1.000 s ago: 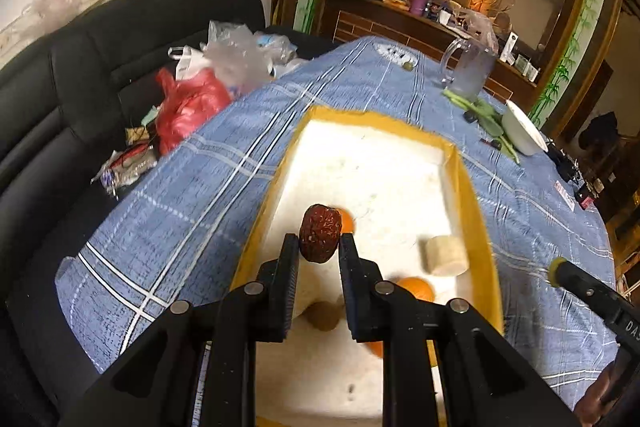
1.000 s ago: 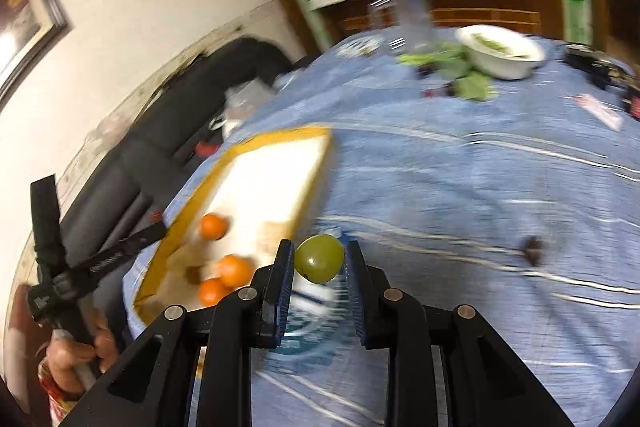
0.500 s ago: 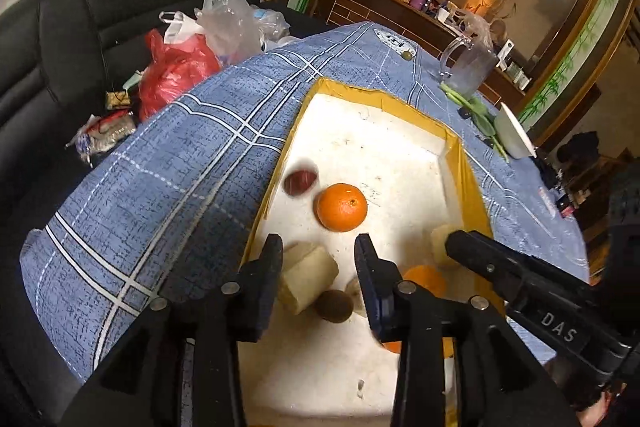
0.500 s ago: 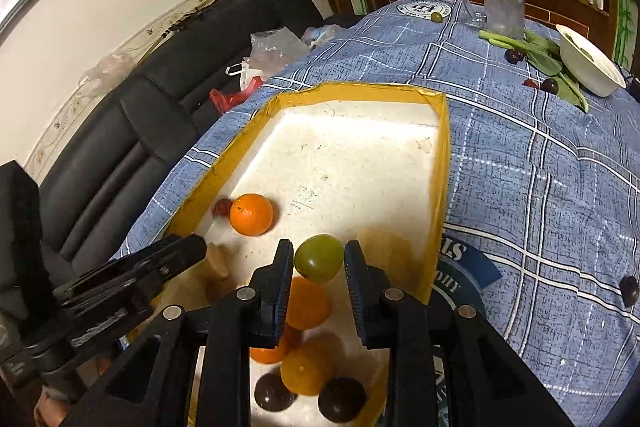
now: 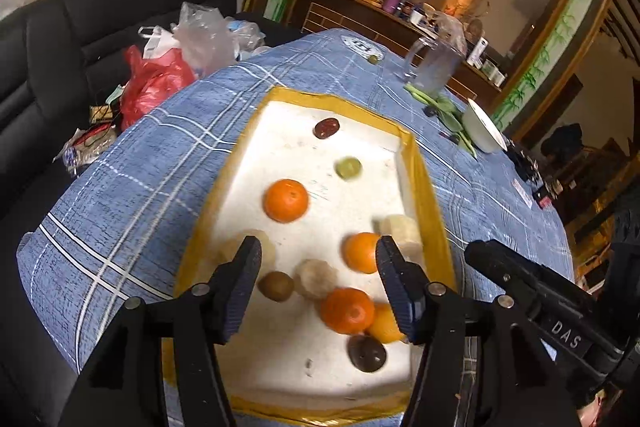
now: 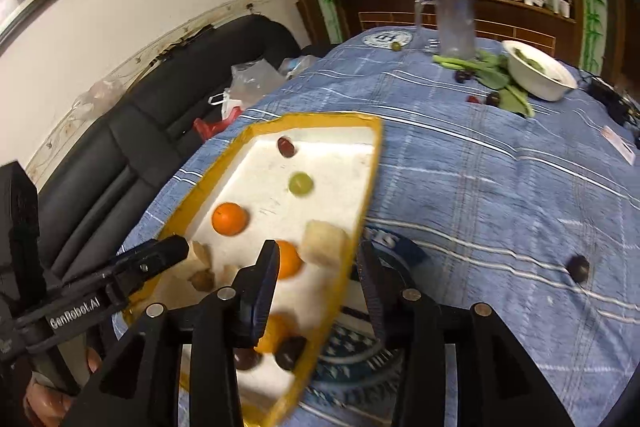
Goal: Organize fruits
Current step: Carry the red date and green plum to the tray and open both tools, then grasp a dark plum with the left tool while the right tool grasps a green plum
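Note:
A white tray with a yellow rim (image 5: 424, 179) (image 6: 372, 163) lies on the blue checked tablecloth. In it are several oranges (image 5: 286, 200) (image 6: 229, 219), a green grape (image 5: 348, 167) (image 6: 300, 183), a dark red date (image 5: 326, 128) (image 6: 286, 146), banana pieces (image 5: 402, 233) (image 6: 324, 242), a kiwi (image 5: 276, 285) and dark plums (image 5: 366, 353) (image 6: 291, 351). My left gripper (image 5: 318, 281) is open and empty above the tray's near end. My right gripper (image 6: 318, 279) is open and empty over the tray's right rim.
A dark fruit (image 6: 579, 268) lies on the cloth at the right. A white bowl (image 6: 538, 69), green leaves (image 6: 488, 71), small dark fruits and a glass jug (image 6: 454, 23) stand at the far end. Plastic bags (image 5: 160, 75) lie on the black sofa at the left.
Both grippers opened. The left let go of the date, which now lies at the tray's far end. The right let go of the green grape, now in the tray.

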Demonstrator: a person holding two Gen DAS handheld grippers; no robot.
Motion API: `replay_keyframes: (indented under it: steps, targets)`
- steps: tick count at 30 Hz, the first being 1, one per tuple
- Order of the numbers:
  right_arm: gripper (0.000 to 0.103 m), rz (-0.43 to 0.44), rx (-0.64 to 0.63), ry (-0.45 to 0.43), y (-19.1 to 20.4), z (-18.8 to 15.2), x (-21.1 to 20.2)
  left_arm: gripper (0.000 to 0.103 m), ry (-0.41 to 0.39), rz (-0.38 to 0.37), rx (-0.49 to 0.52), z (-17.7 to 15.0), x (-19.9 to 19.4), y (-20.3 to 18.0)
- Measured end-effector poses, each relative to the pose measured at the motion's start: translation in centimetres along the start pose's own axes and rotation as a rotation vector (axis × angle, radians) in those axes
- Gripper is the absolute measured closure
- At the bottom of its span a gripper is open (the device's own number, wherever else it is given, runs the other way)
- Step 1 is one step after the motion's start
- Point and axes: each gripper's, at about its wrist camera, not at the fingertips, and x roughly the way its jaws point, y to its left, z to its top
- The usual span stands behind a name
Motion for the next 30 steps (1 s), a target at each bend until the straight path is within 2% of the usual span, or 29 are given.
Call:
replay_keyframes:
  steps: [3,5,7,11,19,27,30]
  targets:
    - [0.059,-0.025,0.007,-0.017,-0.9,-1.1,-1.4,0.042,-0.014,0.019,0.055,-0.5,-0.6,-1.9]
    - [0.057,-0.042,0.023,-0.027,-1.6,-1.9,-2.3,0.036,-0.027,0.026,0.094,-0.9,-1.0,-3.4]
    - [0.053,-0.052,0.042,-0.037,-2.2,-2.6,-2.9,0.035,-0.040,0.034,0.133,-1.4,-1.5,-4.8]
    - [0.053,-0.079,0.078,-0.054,-3.7,-4.0,-4.4,0.032,-0.059,0.048,0.215,-2.5,-2.2,-7.6]
    - [0.051,-0.123,0.141,-0.080,-5.9,-6.6,-7.1,0.029,-0.068,0.017,0.281,-4.3,-3.5,-11.0]
    - [0.047,-0.138,0.162,-0.124,-6.0,-8.1,-9.5,0.028,-0.124,0.044,0.360,-5.9,-5.4,-13.7]
    - [0.047,-0.142,0.148,-0.133,-5.6,-8.3,-10.0,0.025,-0.143,0.064,0.387,-6.4,-5.9,-14.4]
